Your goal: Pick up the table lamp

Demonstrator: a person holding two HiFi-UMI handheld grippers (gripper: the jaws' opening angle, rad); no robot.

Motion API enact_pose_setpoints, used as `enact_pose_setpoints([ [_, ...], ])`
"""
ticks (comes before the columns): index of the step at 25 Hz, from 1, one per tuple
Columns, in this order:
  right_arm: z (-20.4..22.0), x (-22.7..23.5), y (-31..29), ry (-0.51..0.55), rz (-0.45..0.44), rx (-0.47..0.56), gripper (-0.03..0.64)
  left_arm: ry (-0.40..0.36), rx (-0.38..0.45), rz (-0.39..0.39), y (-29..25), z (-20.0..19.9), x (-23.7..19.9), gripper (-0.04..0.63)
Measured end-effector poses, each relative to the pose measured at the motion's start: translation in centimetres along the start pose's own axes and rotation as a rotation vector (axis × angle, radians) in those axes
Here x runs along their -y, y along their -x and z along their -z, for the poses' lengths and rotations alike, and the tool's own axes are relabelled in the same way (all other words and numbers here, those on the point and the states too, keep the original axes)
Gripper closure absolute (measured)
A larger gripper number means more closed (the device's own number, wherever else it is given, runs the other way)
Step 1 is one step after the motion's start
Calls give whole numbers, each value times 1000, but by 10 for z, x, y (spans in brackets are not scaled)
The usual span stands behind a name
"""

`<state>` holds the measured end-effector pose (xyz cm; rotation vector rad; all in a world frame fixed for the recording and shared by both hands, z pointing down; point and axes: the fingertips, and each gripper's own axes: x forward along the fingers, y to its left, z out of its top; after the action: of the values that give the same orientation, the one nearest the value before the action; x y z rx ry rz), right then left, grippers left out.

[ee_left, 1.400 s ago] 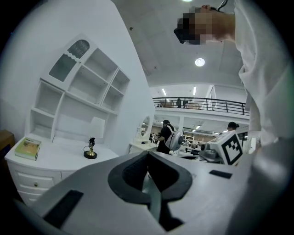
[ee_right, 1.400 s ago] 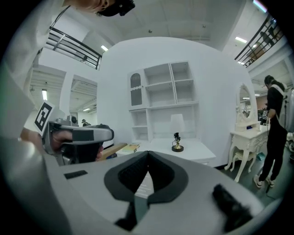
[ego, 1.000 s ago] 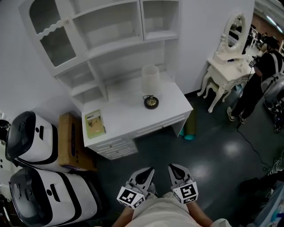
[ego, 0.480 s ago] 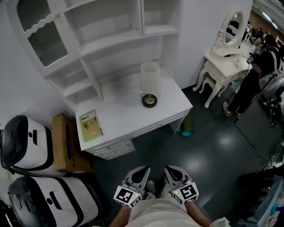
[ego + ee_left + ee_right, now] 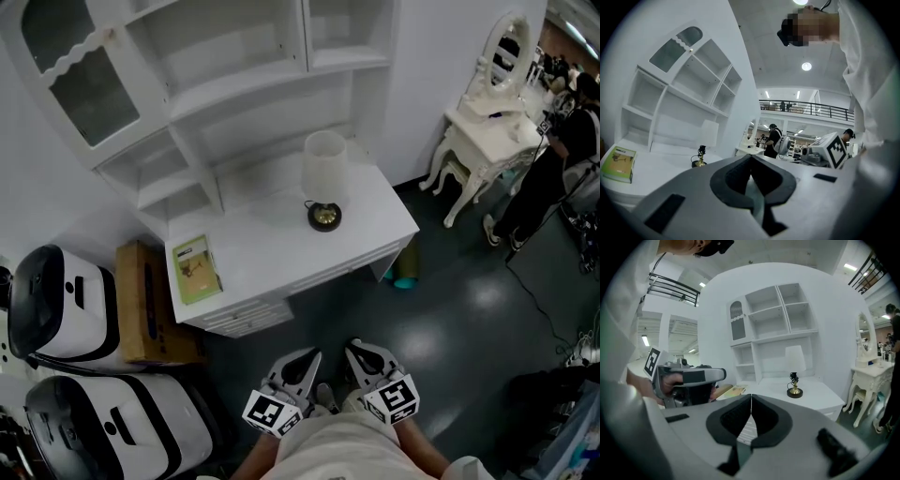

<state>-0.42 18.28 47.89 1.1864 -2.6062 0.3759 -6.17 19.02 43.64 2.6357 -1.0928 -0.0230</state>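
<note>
1. On the white desk [image 5: 281, 248], toward its rear right corner: a table lamp [image 5: 323, 183], upright, just in front of the hutch shelving [image 5: 234, 89].
2. Lamp's look: plain white shade, slightly narrower at the top; thin dark stem with a dark cord looped beside it; round brass-coloured foot with a dark rim.
3. At the desk's front left, well apart from the lamp: a green-covered book [image 5: 196, 269], lying flat.
4. Low in the head view, side by side over the dark floor [image 5: 441, 309] and well short of the desk: left gripper [image 5: 302, 366] and right gripper [image 5: 361, 358], both aimed toward the desk.
5. Left gripper: jaws pressed together tip to tip, gripping nothing.
6. Right gripper: likewise clenched and empty; in the right gripper view, lamp a little right of the jaw line, far beyond the tips.
7. Right of the desk: a white dressing table [image 5: 492, 117] with an oval mirror, and a person [image 5: 558, 164] in dark clothes beside it.
8. Left of the desk, against its side: a brown cardboard box [image 5: 141, 305].
</note>
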Motion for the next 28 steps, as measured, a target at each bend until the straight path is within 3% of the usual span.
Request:
enact_pose_setpoints([
  [4,-6,20,-19,25,-41,-19,604,-6,9,-34,-20,-12,-15,586],
  [9,-27,50,-45,139,-75,-16,604,-14,21,-87,-49,-25,-40,586],
  [16,-56,103,-57,127,-99,91,604,-22,21,-117,-101,-38,-53,586],
  [21,-60,131,-67,123,-161,92,604,-38,10,-154,-133,-43,-60,586],
  [28,-60,167,-78,93,-179,63,604,-33,2,-218,-162,-45,-66,586],
])
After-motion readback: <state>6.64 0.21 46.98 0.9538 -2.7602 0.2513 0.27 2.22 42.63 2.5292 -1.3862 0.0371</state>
